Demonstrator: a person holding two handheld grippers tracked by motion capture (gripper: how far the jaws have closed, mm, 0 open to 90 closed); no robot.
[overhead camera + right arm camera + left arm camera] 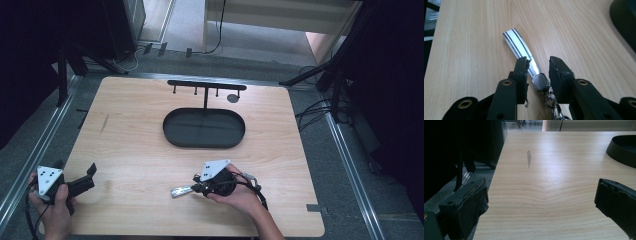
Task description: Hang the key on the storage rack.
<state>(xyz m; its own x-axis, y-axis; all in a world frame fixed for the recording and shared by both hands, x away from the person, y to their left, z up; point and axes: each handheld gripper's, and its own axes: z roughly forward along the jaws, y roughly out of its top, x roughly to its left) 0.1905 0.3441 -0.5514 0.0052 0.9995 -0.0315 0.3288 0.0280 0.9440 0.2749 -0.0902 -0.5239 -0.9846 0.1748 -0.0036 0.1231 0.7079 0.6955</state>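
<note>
A key strap (517, 47), white with two dark stripes, lies flat on the wooden table (135, 125). It ends in a knurled metal clasp (540, 82) with key rings behind it. My right gripper (538, 63) is open and low over the table, its jaws on either side of the clasp; the left jaw touches the strap's edge and the right jaw stands slightly off. From above, the strap (181, 190) sticks out left of the right gripper (196, 189). My left gripper (91, 177) rests open at the table's front left corner, its jaws wide apart (543, 195) over bare wood.
A black oval tray (204, 145) sits mid-table, with a black hook rack (206, 85) rising behind it and a small grey disc (232, 98) at the rack's right end. The tray's rim (621, 150) is far right of the left gripper. Stand legs and cables surround the table.
</note>
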